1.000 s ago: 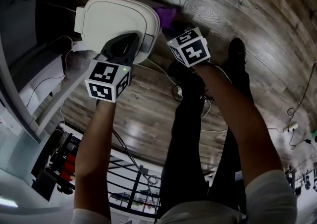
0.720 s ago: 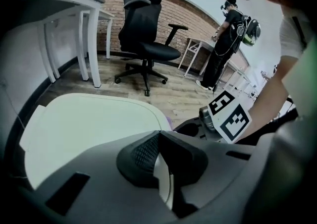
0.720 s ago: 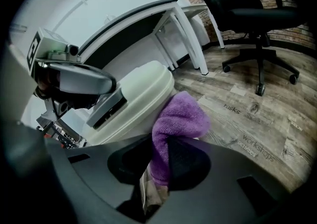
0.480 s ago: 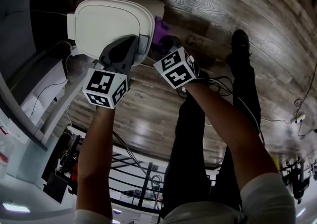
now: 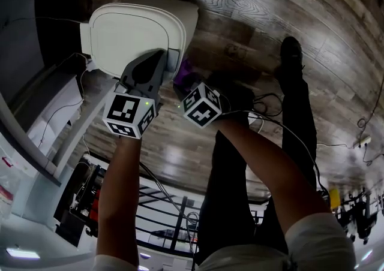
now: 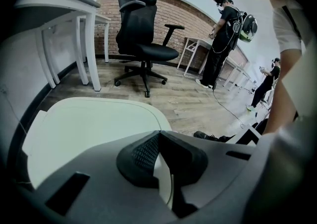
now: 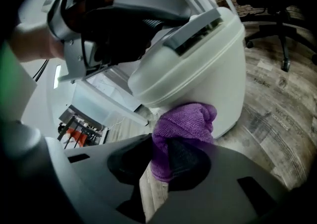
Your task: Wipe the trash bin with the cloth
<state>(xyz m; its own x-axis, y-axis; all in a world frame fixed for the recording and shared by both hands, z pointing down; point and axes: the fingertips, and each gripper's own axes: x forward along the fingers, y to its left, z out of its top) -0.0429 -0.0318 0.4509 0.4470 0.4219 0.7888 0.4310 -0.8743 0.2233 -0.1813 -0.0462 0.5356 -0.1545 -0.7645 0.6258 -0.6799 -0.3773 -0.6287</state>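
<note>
Head view steeply down from above; gripper views low and close; trash bin (image 5: 138, 30) common to all.

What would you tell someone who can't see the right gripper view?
The right claw pinches a bunched purple cloth right beside a white plastic trash bin on a wooden floor. Above, the left claw grips the bin's top edge.

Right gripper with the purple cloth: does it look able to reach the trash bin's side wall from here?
Probably yes: the cloth in the right gripper sits just before the trash bin, with nothing visible between them.
</note>
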